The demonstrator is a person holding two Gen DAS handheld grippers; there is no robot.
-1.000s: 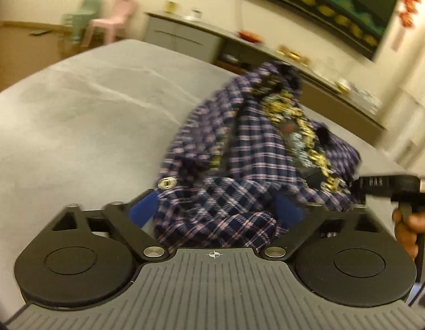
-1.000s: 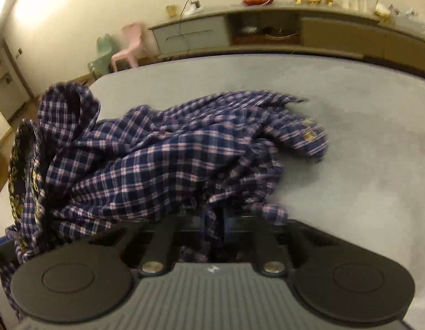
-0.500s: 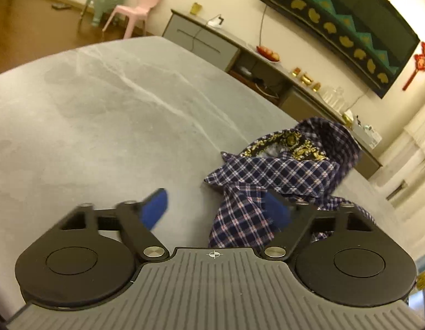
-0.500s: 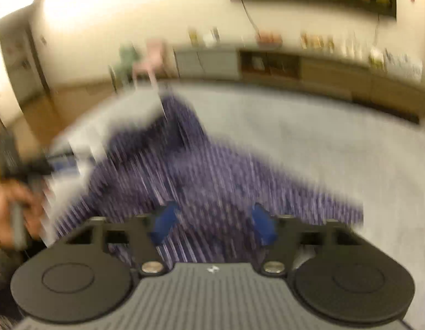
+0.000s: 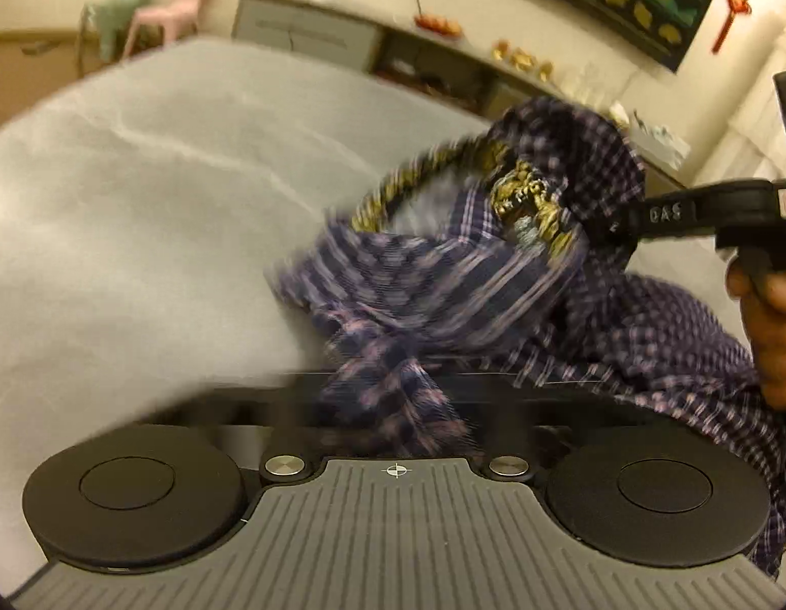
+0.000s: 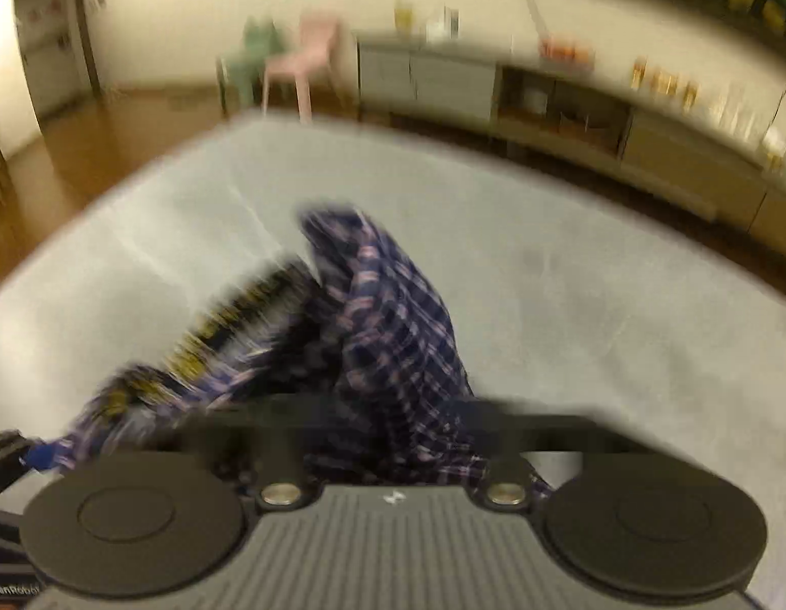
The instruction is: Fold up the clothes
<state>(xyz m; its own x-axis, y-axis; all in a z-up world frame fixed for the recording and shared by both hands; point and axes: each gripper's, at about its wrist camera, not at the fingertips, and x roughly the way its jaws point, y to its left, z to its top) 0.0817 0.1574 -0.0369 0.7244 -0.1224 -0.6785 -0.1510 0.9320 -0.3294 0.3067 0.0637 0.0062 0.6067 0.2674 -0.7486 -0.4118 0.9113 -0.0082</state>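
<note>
A dark blue plaid shirt (image 5: 444,274) with a gold-patterned collar lining lies bunched on the grey table (image 5: 139,203). My left gripper (image 5: 393,406) has its jaws closing tight on a fold of the cloth, which runs straight down between them. From the right, my right gripper (image 5: 616,223) bites the shirt near the collar, held by a hand (image 5: 769,315). In the right wrist view the shirt (image 6: 393,335) rises in a ridge into my right gripper (image 6: 388,437), whose jaws are closing on it. Both views are blurred. The left gripper's fingers (image 6: 17,452) show at the left edge.
The grey table (image 6: 596,305) spreads wide beyond and to both sides of the shirt. A long low sideboard (image 6: 545,101) with small items runs along the far wall. A pink chair (image 6: 306,56) and a green chair (image 6: 250,51) stand on the wood floor.
Half a second ago both grippers stood open, the left short of the shirt. Now both are clamped on the cloth, and the right gripper has come in near the collar.
</note>
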